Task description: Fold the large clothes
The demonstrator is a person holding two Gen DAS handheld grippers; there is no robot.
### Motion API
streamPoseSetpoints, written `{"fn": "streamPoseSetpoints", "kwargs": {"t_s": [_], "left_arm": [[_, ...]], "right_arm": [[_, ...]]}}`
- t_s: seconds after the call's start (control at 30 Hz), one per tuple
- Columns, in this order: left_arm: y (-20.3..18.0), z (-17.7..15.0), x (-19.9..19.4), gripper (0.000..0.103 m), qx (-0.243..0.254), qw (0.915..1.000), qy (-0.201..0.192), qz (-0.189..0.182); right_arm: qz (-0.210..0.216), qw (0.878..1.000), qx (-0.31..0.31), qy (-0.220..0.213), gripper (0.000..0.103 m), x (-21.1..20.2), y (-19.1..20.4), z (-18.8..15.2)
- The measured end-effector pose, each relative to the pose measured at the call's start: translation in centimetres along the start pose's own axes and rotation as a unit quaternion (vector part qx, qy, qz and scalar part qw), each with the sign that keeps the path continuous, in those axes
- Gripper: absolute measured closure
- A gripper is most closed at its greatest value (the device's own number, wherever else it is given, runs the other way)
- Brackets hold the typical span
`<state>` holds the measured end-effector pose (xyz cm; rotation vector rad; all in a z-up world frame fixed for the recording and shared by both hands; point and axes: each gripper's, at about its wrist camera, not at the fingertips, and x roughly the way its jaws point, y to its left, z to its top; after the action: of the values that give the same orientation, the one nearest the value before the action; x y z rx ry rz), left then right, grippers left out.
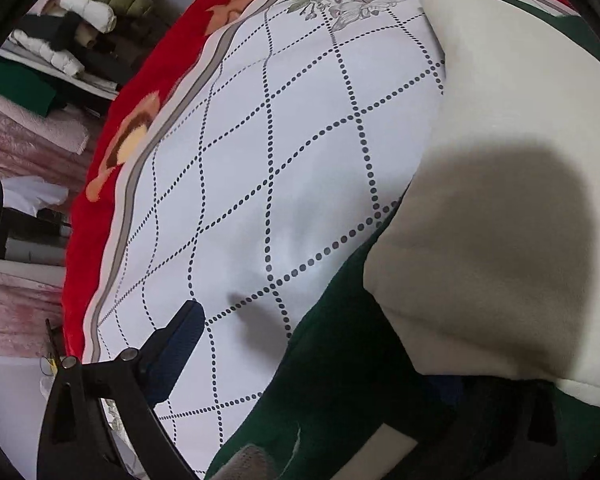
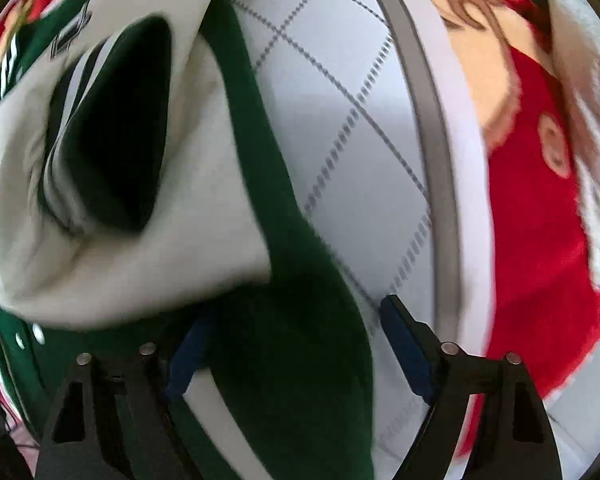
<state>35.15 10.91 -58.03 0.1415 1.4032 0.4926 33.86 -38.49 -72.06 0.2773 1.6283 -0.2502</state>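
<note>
Both tongs (image 2: 296,344) steeply down, wide — over jacket (image 2: 300,360)

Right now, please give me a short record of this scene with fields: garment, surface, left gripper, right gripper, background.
garment: green and cream jacket, lying rumpled on the bed
surface: white bedsheet with dotted diamond lines, red blanket along its edge
left gripper: open, one finger hidden by the jacket
right gripper: open, green fabric between the fingers, not pinched
background: piled clothes beside the bed

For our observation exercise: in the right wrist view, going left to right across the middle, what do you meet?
Cream sleeve → green jacket body → white dotted bedsheet → grey border stripe → red blanket.
</note>
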Motion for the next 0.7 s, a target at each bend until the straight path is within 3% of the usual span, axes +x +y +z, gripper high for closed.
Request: {"fn": "streamPoseSetpoints", "kwargs": {"t_s": [0.1, 0.17, 0.33, 0.43, 0.53, 0.7], "left_arm": [[0.5, 0.2, -0.1, 0.0, -0.011, 0.9999, -0.003, -0.007], [0.9, 0.4, -0.1, 0.0, -0.02, 0.9998, -0.005, -0.003], [3.4, 1.7, 0.3, 0.0, -0.063, 0.998, -0.007, 0.011], [3.9, 2.6, 0.3, 0.0, -0.072, 0.9972, -0.012, 0.019], [3.4, 3.0, 0.4, 0.0, -0.067, 0.9972, -0.017, 0.027], [3.5, 2.8, 0.5, 0.0, -0.076, 0.9968, -0.021, 0.013]], "right_arm": [[0.018, 0.999, -0.021, -0.039, 0.048, -1.1, 2.3, 1.7], [0.02, 0.998, -0.039, -0.047, 0.057, -1.8, 4.6, 2.7], [0.065, 0.993, -0.076, -0.056, 0.057, -3.5, 9.3, 4.7], [0.058, 0.992, -0.082, -0.074, 0.057, -4.7, 9.4, 4.8], [0.038, 0.994, -0.037, -0.093, 0.062, -4.8, 6.7, 4.0], [0.085, 0.983, 0.125, -0.107, 0.066, -3.9, 0.5, 2.3]]}}
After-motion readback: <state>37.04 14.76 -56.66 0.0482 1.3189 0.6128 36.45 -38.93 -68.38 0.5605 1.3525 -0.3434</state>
